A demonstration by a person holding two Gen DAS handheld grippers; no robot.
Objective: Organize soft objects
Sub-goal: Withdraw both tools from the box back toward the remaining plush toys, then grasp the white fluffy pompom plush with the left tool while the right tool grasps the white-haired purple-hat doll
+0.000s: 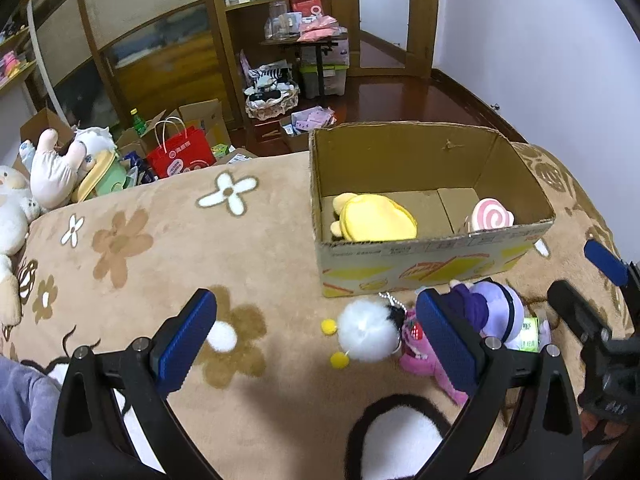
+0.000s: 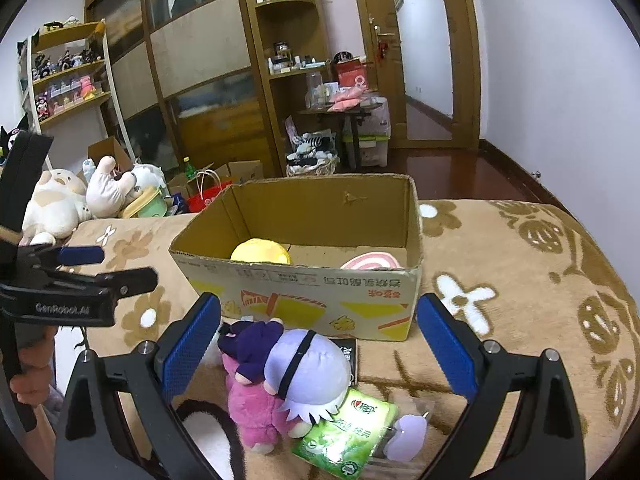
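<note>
A: Doll (image 2: 306,372) handling?
B: Looked light and squashy; the round lavender head was the best hold. It lay on the bed (image 2: 520,264) between the right claw (image 2: 318,344) fingers, just short of the box (image 2: 304,292).
A: Claw state?
B: Both claws gaped wide, holding nothing. Left claw (image 1: 316,338) hung low, white pompom (image 1: 368,330) between its fingers. Right one tilted down over the doll.

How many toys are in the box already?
2: a yellow plush on the left side of the cardboard box, a pink swirl plush on the right. Others may hide behind the front wall.
</note>
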